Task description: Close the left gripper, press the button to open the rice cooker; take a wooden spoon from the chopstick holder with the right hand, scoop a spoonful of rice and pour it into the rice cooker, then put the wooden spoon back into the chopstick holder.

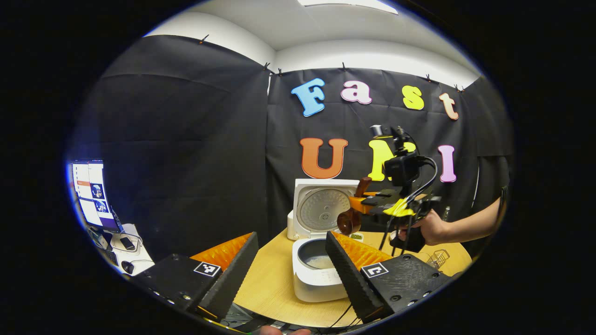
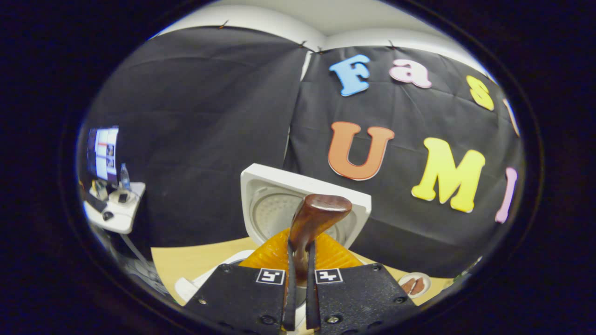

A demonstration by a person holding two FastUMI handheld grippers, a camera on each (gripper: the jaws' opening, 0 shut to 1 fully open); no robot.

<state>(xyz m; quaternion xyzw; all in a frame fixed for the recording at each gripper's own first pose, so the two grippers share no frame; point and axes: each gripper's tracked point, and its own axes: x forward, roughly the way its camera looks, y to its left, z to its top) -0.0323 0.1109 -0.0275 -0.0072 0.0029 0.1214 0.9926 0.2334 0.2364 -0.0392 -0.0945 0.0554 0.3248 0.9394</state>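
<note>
So, lid's up on the rice cooker (image 1: 316, 242), which sits on the round wooden tabletop (image 1: 270, 279); the button step looks done. In the left gripper view the inner pot (image 1: 316, 258) is exposed and there's a pale patch at the bottom, probably rice, can't confirm.

Right gripper (image 1: 361, 204) is held up over the cooker by a hand (image 1: 430, 227), fingers clamped narrow on the wooden spoon (image 1: 350, 218). Spoon hangs bowl-down, tipped toward the pot. That fits pouring or having just poured; whether any rice is in the spoon I can't tell.

Left gripper (image 1: 291, 260) has its fingers spread wide, nothing between them, parked low and back from the cooker. Makes sense: its job is over, and staying clear leaves the pot mouth free for the spoon.

View differences:
- Left gripper view gives the whole layout: cooker, open pot, the other gripper with the spoon above it, and a wire rack (image 1: 437, 257) on the tabletop behind the hand, likely the chopstick holder but too small to be sure.
- Right gripper view gives the grip itself: the spoon (image 2: 311, 223) is pinched between both fingers (image 2: 291, 288), its rounded end sticking up in front of the raised lid (image 2: 305, 204). Pot is mostly hidden behind the gripper body there. It also shows a small dish (image 2: 413, 284) at the tabletop edge.

Next call, as I read it: finish the tip, then carry the spoon back to the holder.
</note>
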